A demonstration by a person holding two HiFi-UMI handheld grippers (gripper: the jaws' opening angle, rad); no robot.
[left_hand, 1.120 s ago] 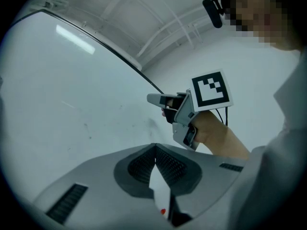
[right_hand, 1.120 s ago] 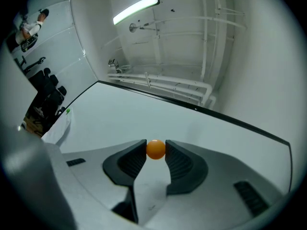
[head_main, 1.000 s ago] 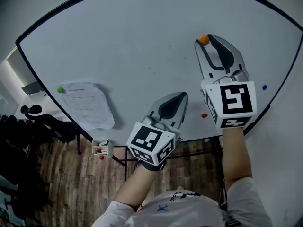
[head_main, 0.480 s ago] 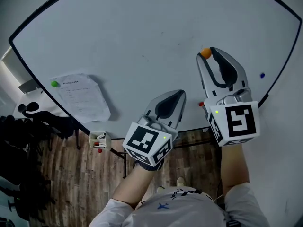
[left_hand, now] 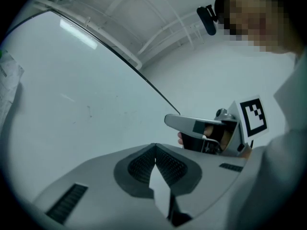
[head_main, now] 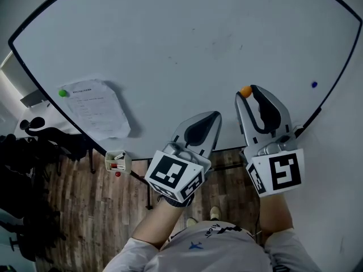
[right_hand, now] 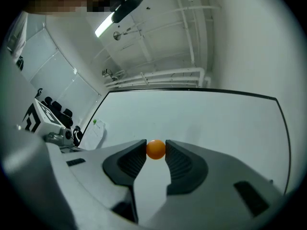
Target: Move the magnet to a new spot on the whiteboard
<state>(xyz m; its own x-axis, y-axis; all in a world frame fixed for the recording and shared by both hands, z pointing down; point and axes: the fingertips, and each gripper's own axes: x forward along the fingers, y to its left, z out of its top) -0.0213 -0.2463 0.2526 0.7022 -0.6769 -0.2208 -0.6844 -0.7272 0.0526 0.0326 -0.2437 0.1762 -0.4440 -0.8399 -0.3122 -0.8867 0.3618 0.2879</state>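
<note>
Jaws of the right gripper (head_main: 249, 94) pinch a small, round orange magnet (right_hand: 156, 149) between their dark ribbed tips, one pad on each side of it. This magnet sits in front of the lower right part of the whiteboard (head_main: 170, 38), close to the board's dark bottom edge; whether it touches the surface is not clear. To the left, the left gripper (head_main: 211, 115) points at the same lower edge with its jaws pressed together and nothing between them. Both grippers are near each other but apart.

Farther out, a blue magnet (head_main: 313, 84) dots the board near its right edge. At the far left, a green magnet (head_main: 63, 93) pins the top corner of a printed paper (head_main: 99, 106). Below that paper, a small tray (head_main: 118, 162) hangs at the board's edge, above a wooden floor (head_main: 85, 208).
</note>
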